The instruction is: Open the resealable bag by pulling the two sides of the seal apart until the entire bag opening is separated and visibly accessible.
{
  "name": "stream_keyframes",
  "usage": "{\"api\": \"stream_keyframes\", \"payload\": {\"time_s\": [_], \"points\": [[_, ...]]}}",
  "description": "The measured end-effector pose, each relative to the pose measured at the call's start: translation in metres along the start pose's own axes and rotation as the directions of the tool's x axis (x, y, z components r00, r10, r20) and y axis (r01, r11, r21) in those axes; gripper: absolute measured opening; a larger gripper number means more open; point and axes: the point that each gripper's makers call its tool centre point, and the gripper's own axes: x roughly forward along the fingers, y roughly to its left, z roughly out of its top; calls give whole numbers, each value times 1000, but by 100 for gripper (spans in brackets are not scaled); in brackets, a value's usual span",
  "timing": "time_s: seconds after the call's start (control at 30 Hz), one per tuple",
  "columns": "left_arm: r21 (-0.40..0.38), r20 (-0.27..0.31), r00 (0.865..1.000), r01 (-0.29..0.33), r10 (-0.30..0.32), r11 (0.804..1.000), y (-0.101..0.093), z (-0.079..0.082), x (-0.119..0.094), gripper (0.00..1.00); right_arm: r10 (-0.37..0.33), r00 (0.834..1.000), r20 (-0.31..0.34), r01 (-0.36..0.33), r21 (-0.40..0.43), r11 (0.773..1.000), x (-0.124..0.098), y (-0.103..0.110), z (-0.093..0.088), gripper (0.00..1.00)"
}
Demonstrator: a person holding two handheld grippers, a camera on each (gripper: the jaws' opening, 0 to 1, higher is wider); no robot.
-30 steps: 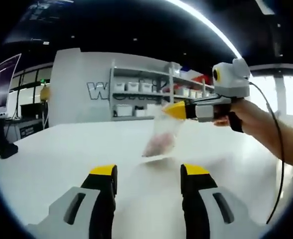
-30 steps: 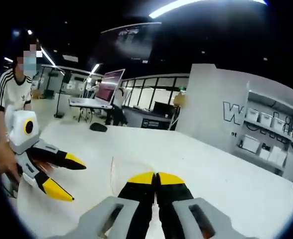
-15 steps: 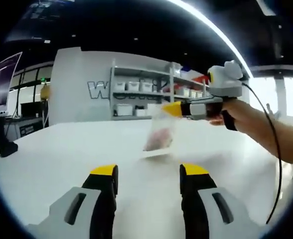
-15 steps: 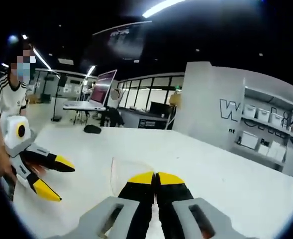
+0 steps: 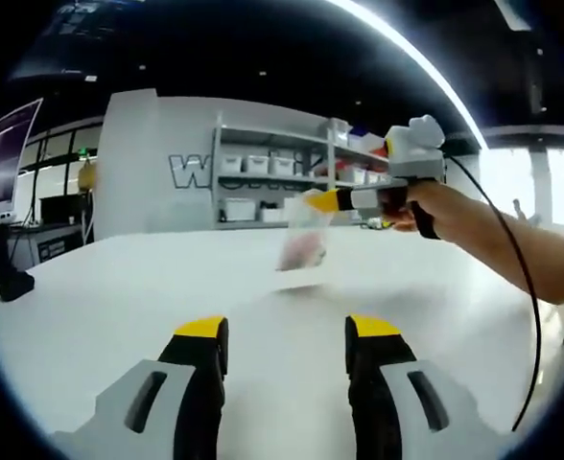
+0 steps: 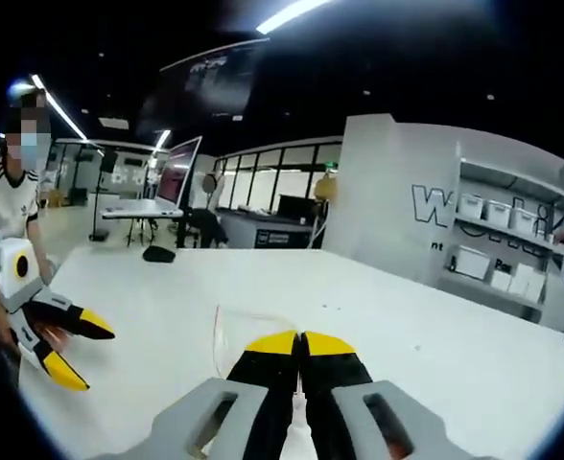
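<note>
Large lettering stands on the grey partition wall point(image 5: 157, 163) beside the shelving unit point(image 5: 282, 182). In the left gripper view only "W" reads clearly; the following letters are cut by the shelf upright and blurred. In the right gripper view the same wall point(image 6: 397, 201) shows "W" with a partial second letter, and smaller text below it is too small to read. No other text, number or label is legible.

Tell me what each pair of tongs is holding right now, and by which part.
The right tongs are shut on the resealable bag, pinching its top edge so it hangs above the table. The left tongs are open and hold nothing.
</note>
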Motion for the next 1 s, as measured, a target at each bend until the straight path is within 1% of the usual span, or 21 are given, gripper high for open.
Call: {"api": "stream_keyframes", "payload": {"time_s": [0.23,0.6,1.0], "points": [[0,-4,1000,3,-3,1000,0,0,1,48,4,1000,-7,-3,13,1000,8,-2,-4,0],[-5,-5,1000,4,-4,1000,0,-1,0,48,2,1000,-15,-2,15,1000,17,-8,-6,0],[-4,-18,1000,5,-5,1000,0,-3,0,48,-3,1000,-23,3,25,1000,29,-20,-10,0]]}}
